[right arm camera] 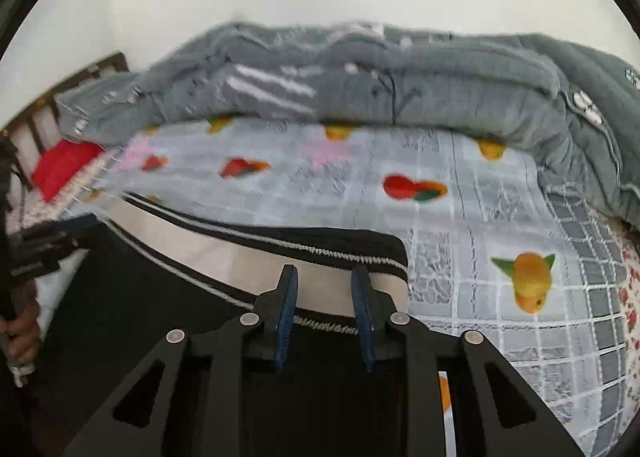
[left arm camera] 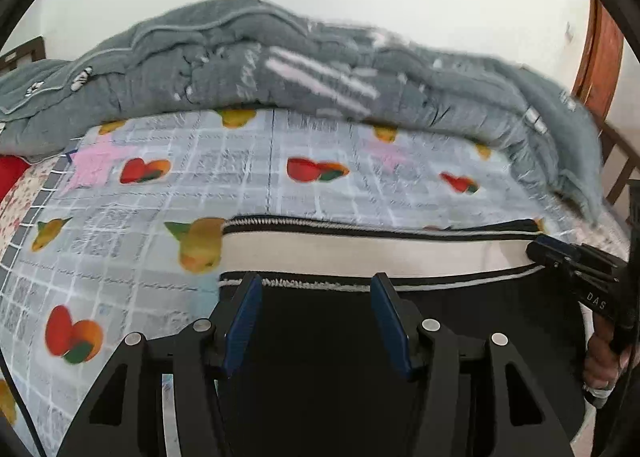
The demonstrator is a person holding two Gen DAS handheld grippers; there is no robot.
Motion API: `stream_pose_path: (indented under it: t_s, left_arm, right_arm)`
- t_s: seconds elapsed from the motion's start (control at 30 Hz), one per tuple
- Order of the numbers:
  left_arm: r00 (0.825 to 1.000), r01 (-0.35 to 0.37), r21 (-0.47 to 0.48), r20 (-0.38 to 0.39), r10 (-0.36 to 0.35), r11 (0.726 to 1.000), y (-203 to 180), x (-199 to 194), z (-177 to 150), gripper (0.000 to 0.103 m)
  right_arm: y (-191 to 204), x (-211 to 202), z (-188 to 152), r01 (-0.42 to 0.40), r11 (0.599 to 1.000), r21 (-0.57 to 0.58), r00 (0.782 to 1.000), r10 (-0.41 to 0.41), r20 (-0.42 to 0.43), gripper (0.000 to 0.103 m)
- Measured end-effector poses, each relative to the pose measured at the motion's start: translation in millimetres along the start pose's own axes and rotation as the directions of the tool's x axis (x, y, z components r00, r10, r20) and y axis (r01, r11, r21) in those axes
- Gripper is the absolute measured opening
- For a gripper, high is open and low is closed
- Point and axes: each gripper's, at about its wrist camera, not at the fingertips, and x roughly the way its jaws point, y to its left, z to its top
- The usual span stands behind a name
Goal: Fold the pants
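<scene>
Black pants point(left arm camera: 316, 341) with a white-and-black striped waistband point(left arm camera: 360, 253) lie flat on the bed. My left gripper point(left arm camera: 316, 289) is open above the black cloth just below the waistband's left end, and its pads touch nothing. In the right wrist view, my right gripper point(right arm camera: 324, 281) hovers over the right end of the waistband point(right arm camera: 240, 257). Its jaws stand narrow but apart, and the band shows flat between them. Each gripper appears in the other's view: the right gripper point(left arm camera: 560, 257) at the band's right end, and the left gripper point(right arm camera: 52, 237) at its left end.
A rumpled grey quilt point(left arm camera: 280, 69) is piled along the far side of the fruit-print sheet point(left arm camera: 240, 177). A red pillow point(right arm camera: 60, 169) lies by the wooden bed rail point(right arm camera: 40, 113). A hand point(left arm camera: 600, 361) holds the right gripper's handle.
</scene>
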Motion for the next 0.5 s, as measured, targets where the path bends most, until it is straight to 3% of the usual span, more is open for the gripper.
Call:
stream_pose_path:
  t_s: [0.07, 0.3, 0.5]
  left_arm:
    - [0.999, -0.020, 0.023, -0.030, 0.021, 1.000, -5.0, 17.0, -1.2, 0.055]
    - [1.000, -0.015, 0.027, -0.023, 0.015, 1.000, -0.7, 34.1, 4.2, 0.058]
    - [1.000, -0.019, 0.012, -0.023, 0.019, 1.000, 8.2, 48.3, 15.7, 0.059]
  right_arm:
    - [-2.1, 11.8, -6.6, 0.032, 1.000, -0.001, 0.999, -0.032, 0.013, 0.025]
    - [2.4, 31.5, 1.5, 0.088, 0.995, -0.038, 0.996, -0.088, 0.012, 0.025]
    - [3.9, 48.8, 16.7, 0.090, 0.995, -0.038, 0.996, -0.089, 0.015, 0.025]
